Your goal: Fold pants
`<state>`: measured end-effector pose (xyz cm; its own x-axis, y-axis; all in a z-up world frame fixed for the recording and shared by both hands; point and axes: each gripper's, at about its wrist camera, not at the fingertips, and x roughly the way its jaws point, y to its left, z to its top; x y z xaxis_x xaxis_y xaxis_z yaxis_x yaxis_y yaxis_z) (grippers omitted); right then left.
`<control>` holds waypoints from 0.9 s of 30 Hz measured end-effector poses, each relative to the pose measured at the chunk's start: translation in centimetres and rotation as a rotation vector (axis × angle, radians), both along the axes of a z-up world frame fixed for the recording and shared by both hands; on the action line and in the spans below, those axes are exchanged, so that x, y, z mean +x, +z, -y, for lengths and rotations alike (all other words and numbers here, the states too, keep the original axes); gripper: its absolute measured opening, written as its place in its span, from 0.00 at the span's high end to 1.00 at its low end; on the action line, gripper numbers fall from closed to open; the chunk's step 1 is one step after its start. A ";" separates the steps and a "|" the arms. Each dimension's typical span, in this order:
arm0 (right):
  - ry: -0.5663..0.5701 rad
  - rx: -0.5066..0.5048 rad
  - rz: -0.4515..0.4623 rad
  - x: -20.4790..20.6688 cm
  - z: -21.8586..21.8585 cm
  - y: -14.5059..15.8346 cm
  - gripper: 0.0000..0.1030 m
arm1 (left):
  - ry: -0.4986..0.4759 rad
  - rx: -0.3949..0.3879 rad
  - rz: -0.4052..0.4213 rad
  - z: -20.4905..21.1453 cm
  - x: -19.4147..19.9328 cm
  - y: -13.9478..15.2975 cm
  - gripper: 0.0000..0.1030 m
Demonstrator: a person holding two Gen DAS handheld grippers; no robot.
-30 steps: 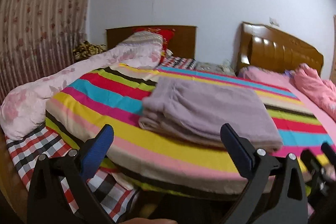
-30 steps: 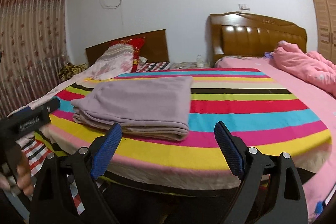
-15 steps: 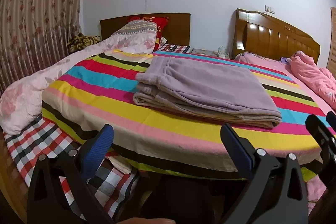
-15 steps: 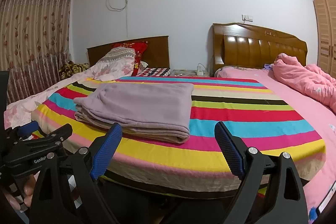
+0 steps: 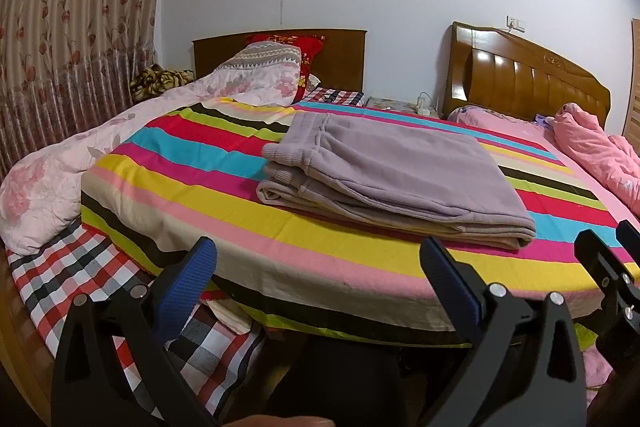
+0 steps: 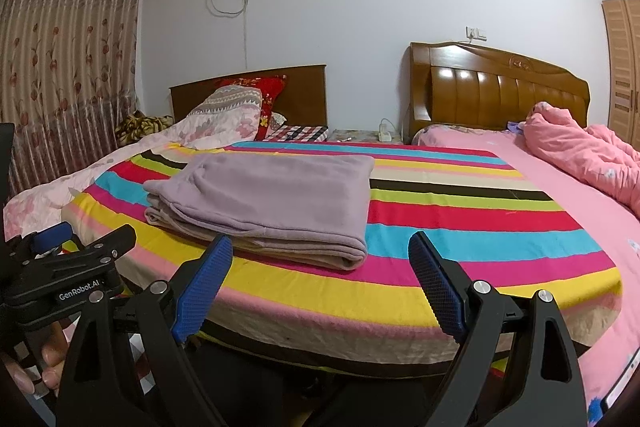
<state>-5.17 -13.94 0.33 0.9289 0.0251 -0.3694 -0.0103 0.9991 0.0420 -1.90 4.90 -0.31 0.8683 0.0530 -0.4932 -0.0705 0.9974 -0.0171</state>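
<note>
The lilac pants point(image 5: 400, 171) lie folded in a flat stack on the striped bedspread point(image 5: 240, 227), waistband toward the left. My left gripper point(image 5: 318, 247) hangs open in front of the bed's near edge, short of the pants, with nothing between its blue pads. In the right wrist view the pants point(image 6: 272, 199) sit left of centre. My right gripper point(image 6: 320, 241) is open there too, clear of the cloth. The left gripper point(image 6: 72, 267) shows at that view's left edge, held by a hand. The right gripper point(image 5: 612, 279) shows at the right edge of the left wrist view.
A floral quilt point(image 5: 60, 179) and pillows point(image 5: 264, 59) lie at the left, with a checked sheet point(image 5: 60, 279) below. A pink bed with a crumpled pink duvet point(image 6: 580, 151) stands to the right. Wooden headboards point(image 6: 500, 87) and a curtain point(image 6: 60, 59) stand at the back.
The left wrist view has levelled, so the bed sits higher and straighter in it. In the right wrist view the left gripper has sunk lower. The pants lie unmoved; both jaws stay open.
</note>
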 end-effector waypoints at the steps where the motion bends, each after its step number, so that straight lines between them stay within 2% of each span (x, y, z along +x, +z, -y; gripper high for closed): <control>1: 0.001 0.000 -0.001 0.0 0.0 0.0 0.16 | 0.000 0.000 0.000 0.0 0.0 0.0 0.01; 27: 0.004 -0.003 -0.009 0.2 0.0 -0.8 0.16 | -0.001 -0.004 -0.003 -0.1 0.1 -0.1 0.01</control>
